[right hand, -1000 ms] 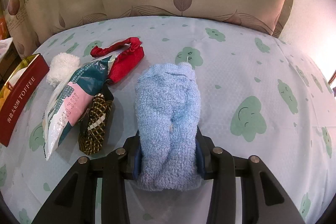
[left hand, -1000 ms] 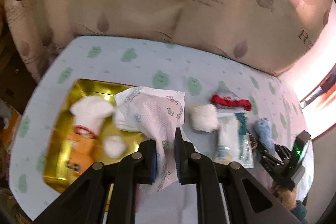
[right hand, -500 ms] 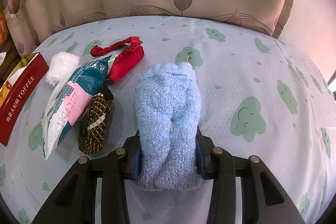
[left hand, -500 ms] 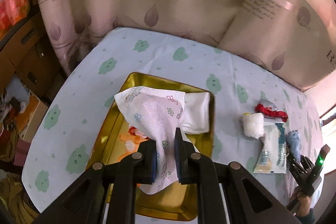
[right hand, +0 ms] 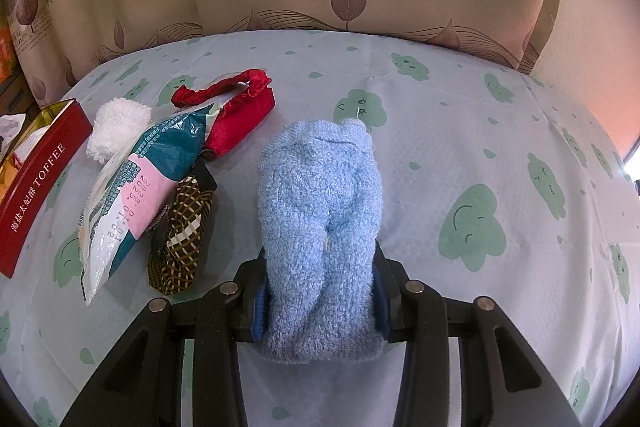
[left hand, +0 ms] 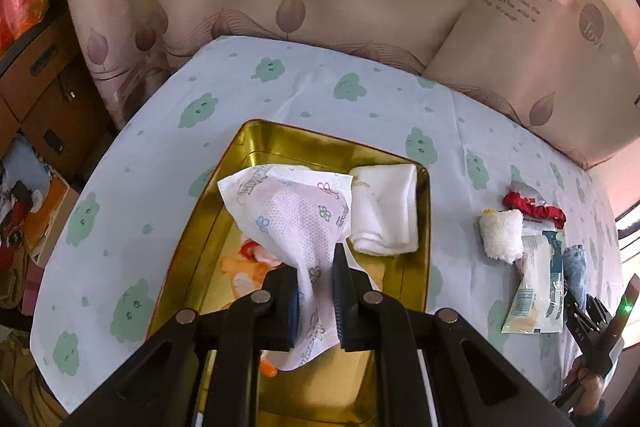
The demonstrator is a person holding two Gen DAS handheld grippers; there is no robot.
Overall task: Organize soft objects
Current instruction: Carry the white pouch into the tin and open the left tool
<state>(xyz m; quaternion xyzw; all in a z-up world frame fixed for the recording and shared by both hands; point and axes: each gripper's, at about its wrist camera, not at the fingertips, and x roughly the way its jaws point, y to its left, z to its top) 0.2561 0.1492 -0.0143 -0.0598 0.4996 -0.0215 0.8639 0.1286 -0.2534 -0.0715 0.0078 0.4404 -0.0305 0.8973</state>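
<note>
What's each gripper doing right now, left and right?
Left gripper: shut on the patterned tissue pack, held above the gold tin.
Right gripper: shut on the blue towel, low over the tablecloth.

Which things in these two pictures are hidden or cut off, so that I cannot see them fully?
- Left wrist view: the orange item in the tin is mostly covered by the tissue pack and the left gripper.
- Left wrist view: the blue towel is small at the edge; the right gripper is partly cut off.
- Right wrist view: the checked cloth lies partly under the snack bag; the tin is cut off at the left edge.
</note>
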